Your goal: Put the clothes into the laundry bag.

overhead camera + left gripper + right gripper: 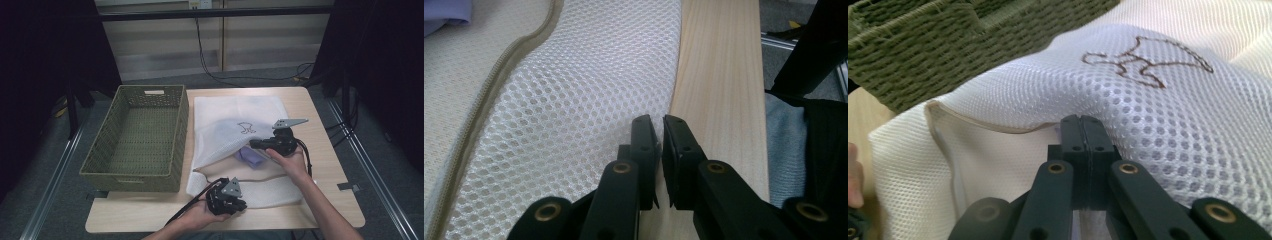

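High view: a white mesh laundry bag (235,132) lies on the wooden table (325,165), just to the right of the green woven basket (137,137), with its left edge touching or nearly touching the basket's right wall. The bag's mouth is open toward the person. A lilac garment (251,156) sits inside the opening, under the raised upper layer.

The right gripper (257,144) is at the bag's upper layer, on the side away from the basket. In the right gripper view its jaws are pressed together on the mesh fabric (1128,95), just below the brown embroidered outline (1148,62); the layer is lifted clear of the lower layer (998,155).

The left gripper (234,204) is at the bag's near edge, closer to the person than the basket's front corner. In the left gripper view its jaws stand almost together with a thin slit between them, at the mesh border (614,75) where the fabric meets the table. The beige zipper band (499,85) runs to the left of the jaws. Whether fabric lies between the pads cannot be told.
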